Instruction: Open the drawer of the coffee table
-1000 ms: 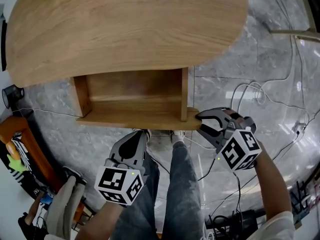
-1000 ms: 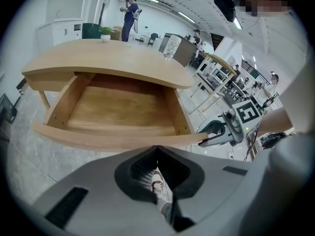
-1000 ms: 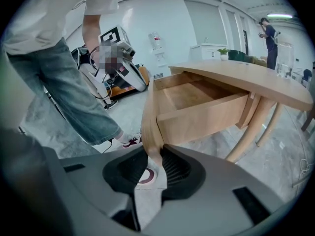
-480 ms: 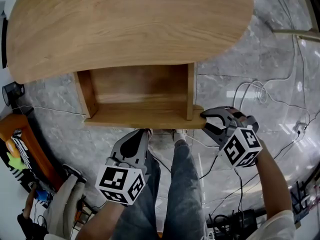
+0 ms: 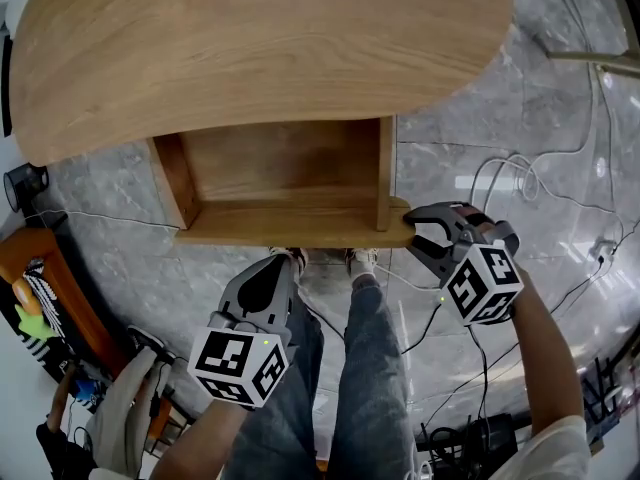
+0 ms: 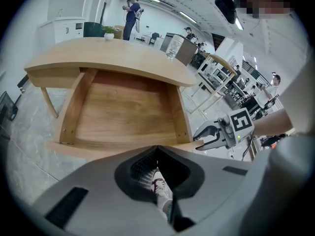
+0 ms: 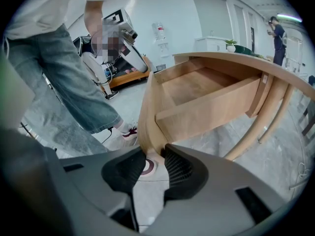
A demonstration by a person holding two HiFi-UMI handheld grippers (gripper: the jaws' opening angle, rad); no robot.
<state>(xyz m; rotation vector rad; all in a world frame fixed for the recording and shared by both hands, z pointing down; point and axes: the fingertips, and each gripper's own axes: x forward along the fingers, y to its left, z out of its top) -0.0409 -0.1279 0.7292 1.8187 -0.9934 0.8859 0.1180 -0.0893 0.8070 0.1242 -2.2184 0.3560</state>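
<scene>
The table (image 5: 250, 38) runs off the head view at 12 o'clock, and its top hides the back of the drawer (image 5: 285, 173). The drawer's front covers the toes of the shoes (image 5: 362, 261) at 6 o'clock. In the left gripper view, the people (image 6: 132, 11) at 12 o'clock are too small to make out.

Light-wood drawer (image 5: 285, 173) juts open, level, from beneath the oval-topped coffee table (image 5: 250, 38).

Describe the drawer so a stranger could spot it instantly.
Find the big oval light-wood coffee table. Jutting from under its near edge is the shallow, empty light-wood drawer. Nothing else sticks out there, and the right gripper pinches its front panel's end.
</scene>
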